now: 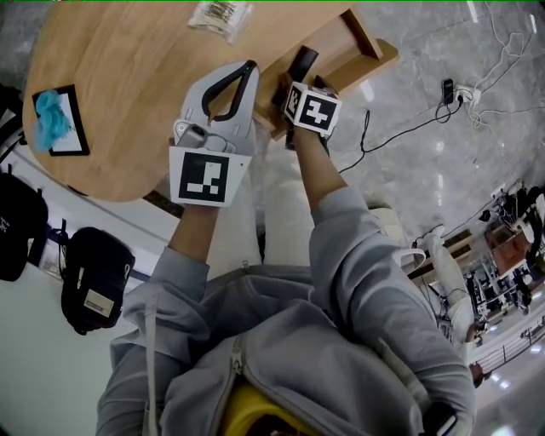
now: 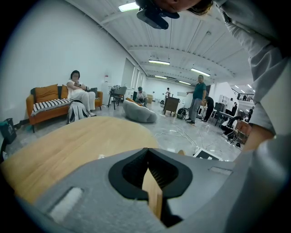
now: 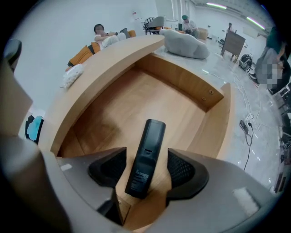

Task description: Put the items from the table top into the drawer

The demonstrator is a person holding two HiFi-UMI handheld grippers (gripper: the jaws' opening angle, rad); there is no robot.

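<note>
A black remote [image 3: 145,157] lies lengthwise in the open wooden drawer [image 3: 217,119]. My right gripper [image 3: 145,170] is open and straddles its near end, with a gap on each side of the pads. From above, the remote [image 1: 302,61] pokes out past the right gripper [image 1: 294,83] over the drawer [image 1: 368,41]. My left gripper [image 1: 249,70] hovers over the round table [image 1: 128,77] beside the drawer, jaws shut at the tips on nothing. In its own view the left gripper [image 2: 146,152] shows a strip of wood behind the tips. A clear packet [image 1: 220,15] and a blue item on a black-framed card [image 1: 55,119] lie on the table.
Black bags [image 1: 98,277] sit on the floor left of the table. Cables and a power strip [image 1: 447,89] trail across the marble floor to the right. People sit on an orange sofa [image 2: 50,102] and stand far across the room.
</note>
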